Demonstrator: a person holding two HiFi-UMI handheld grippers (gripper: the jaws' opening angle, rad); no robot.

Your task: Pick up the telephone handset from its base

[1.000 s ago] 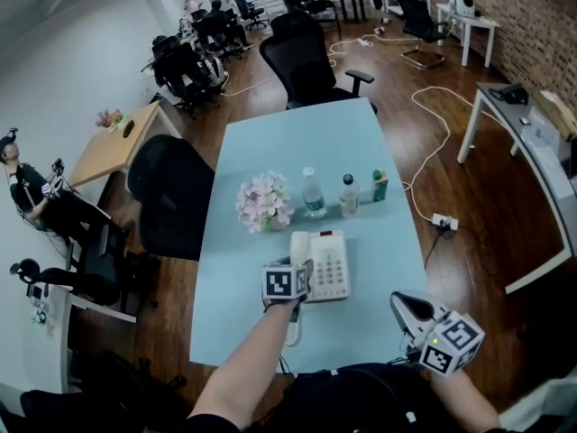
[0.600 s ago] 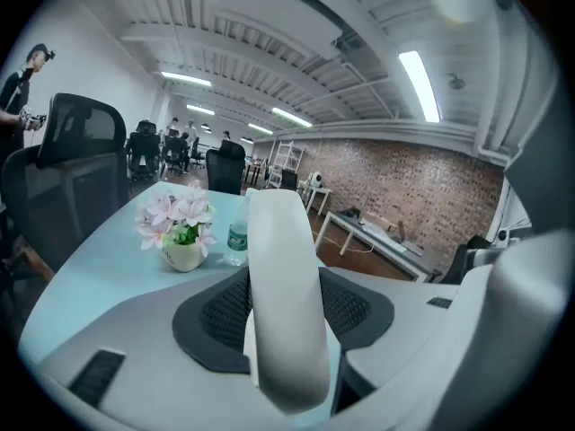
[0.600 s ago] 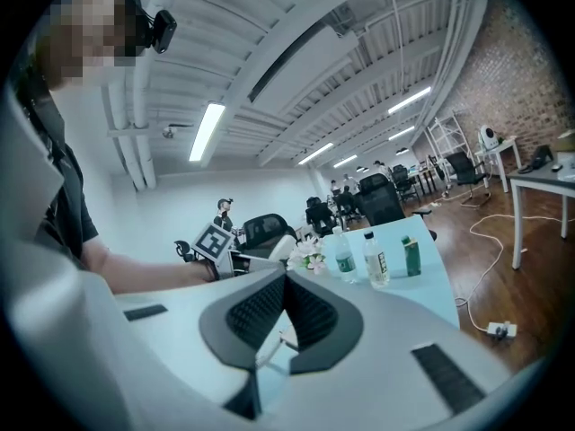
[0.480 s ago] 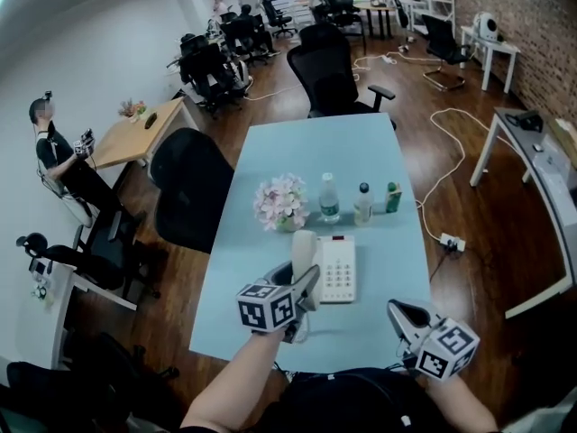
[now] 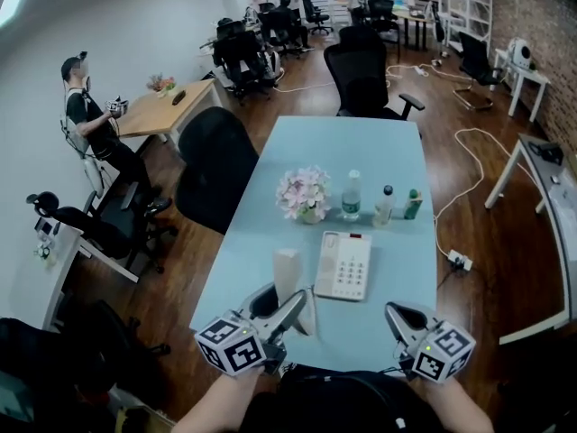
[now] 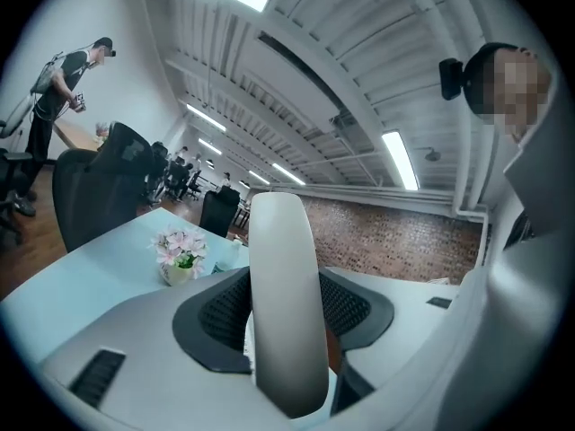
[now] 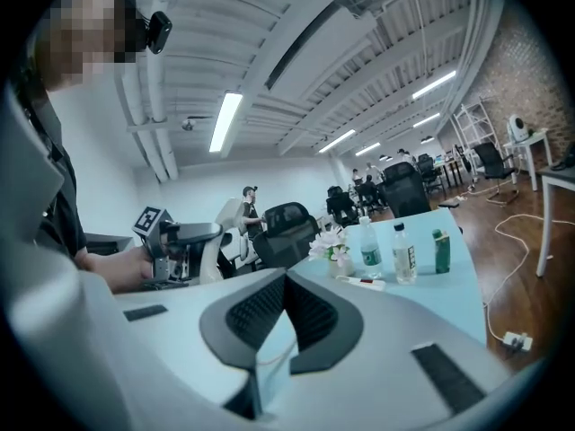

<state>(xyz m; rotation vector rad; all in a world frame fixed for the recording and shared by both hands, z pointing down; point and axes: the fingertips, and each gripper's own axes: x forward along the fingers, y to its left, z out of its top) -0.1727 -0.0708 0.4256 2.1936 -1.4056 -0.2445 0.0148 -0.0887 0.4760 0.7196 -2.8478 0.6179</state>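
Observation:
The white handset (image 5: 288,271) stands upright off its base, clear of the table, with my left gripper (image 5: 287,299) shut on it near the table's front edge. In the left gripper view the handset (image 6: 280,241) fills the gap between the two dark pads. The white telephone base (image 5: 343,265) with its keypad lies flat on the pale blue table (image 5: 379,152), just right of the handset. My right gripper (image 5: 393,311) hangs at the front right, shut with nothing in it. The right gripper view shows its jaws (image 7: 286,281) meeting and the held handset (image 7: 216,236) to the left.
Behind the base stand a pot of pink flowers (image 5: 304,194), two clear bottles (image 5: 352,197) and a small green bottle (image 5: 413,204). A black chair (image 5: 216,165) sits at the table's left edge, another (image 5: 365,84) at its far end. Cables lie on the floor to the right.
My left gripper has lifted the handset off the base and drawn it up, left and toward me. The right gripper has stayed shut at the front right.

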